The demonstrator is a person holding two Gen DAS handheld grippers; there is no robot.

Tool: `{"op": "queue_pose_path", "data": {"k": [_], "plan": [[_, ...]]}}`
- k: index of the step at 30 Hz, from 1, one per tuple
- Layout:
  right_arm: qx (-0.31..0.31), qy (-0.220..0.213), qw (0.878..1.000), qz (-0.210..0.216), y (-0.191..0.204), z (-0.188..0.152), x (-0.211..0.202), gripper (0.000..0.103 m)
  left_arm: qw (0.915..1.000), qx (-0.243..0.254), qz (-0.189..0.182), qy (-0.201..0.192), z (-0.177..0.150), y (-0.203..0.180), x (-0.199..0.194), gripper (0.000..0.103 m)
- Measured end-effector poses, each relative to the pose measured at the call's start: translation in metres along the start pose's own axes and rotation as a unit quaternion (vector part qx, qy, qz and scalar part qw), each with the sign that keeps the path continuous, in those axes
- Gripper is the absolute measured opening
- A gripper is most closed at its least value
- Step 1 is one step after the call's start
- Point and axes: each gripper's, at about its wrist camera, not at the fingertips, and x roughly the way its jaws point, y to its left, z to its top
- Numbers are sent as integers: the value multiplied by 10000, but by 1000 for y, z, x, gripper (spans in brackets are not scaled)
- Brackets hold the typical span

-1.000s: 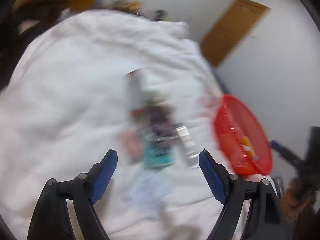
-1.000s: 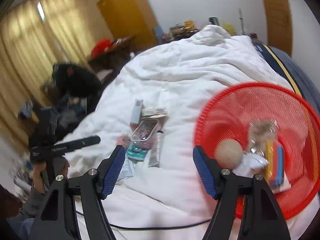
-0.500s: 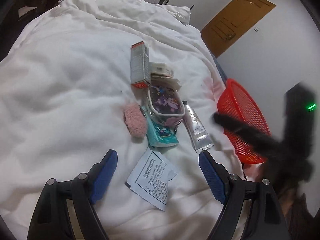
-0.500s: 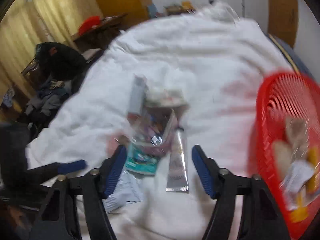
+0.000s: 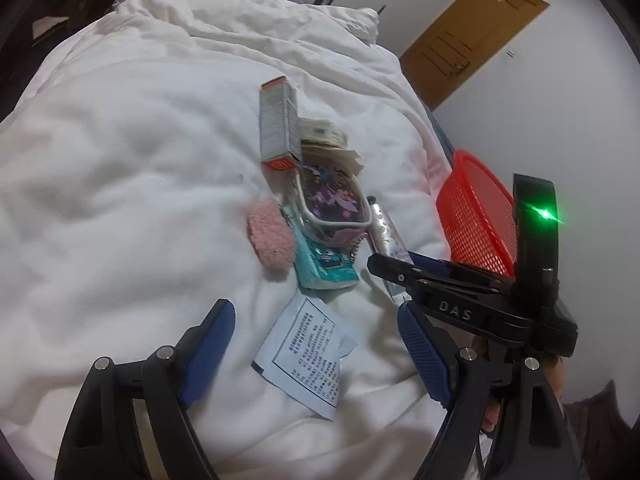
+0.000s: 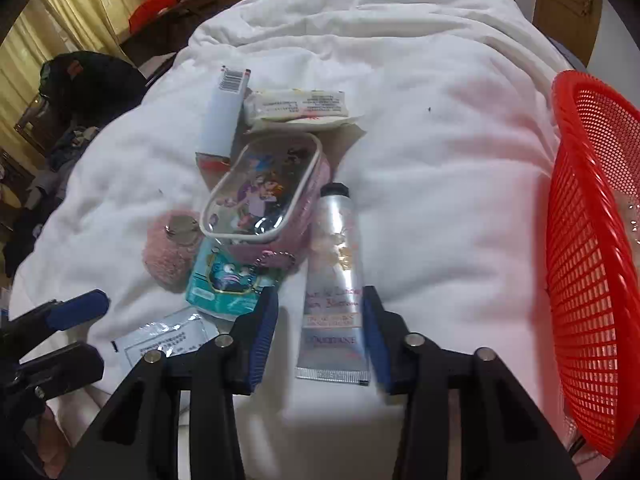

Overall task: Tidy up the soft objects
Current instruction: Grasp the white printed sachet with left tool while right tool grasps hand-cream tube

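1. A white duvet [image 5: 120, 184] covers a bed and fills most of both views; a wooden door [image 5: 472, 40] shows at the upper right of the left wrist view, and yellow curtains [image 6: 80, 4] at the upper left of the right wrist view.
2. A cluster of small items lies mid-frame: a slim carton [image 6: 222, 116], a white wrapped pack [image 6: 296, 106], a clear cartoon pouch [image 6: 262, 188], a pink fluffy pad [image 6: 168, 254], a teal packet [image 6: 224, 284] and a printed sachet [image 5: 312, 348].
3. A silver hand-cream tube [image 6: 336, 284] lies just right of the pouch, cap pointing up-frame.
4. The right gripper [image 6: 320, 336] has its fingers on either side of the tube's crimped lower end and is closing; the right pad looks to be touching the tube edge, while the left pad stands clear.
5. The left gripper [image 5: 316, 356] hovers over the sachet with fingers spread wide, holding nothing.
6. A red mesh basket [image 6: 588, 280] sits at the right edge.
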Motion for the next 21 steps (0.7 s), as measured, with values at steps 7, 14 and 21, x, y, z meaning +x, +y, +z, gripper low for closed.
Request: {"op": "queue_pose_path", "data": {"k": [7,14,21], "plan": [[215,-246,9995,26,-10,-11,-17,28,9997,235,14,71,-3,-10,4,86],[223,-532,9982,-189,-9,-13,-29,28,9925,993,510,495,-12,-31,24,86],[261,-484,9984,-148,-12,-13,-28,28,9574,2224,1637,848,-39,-59,54,86]]}}
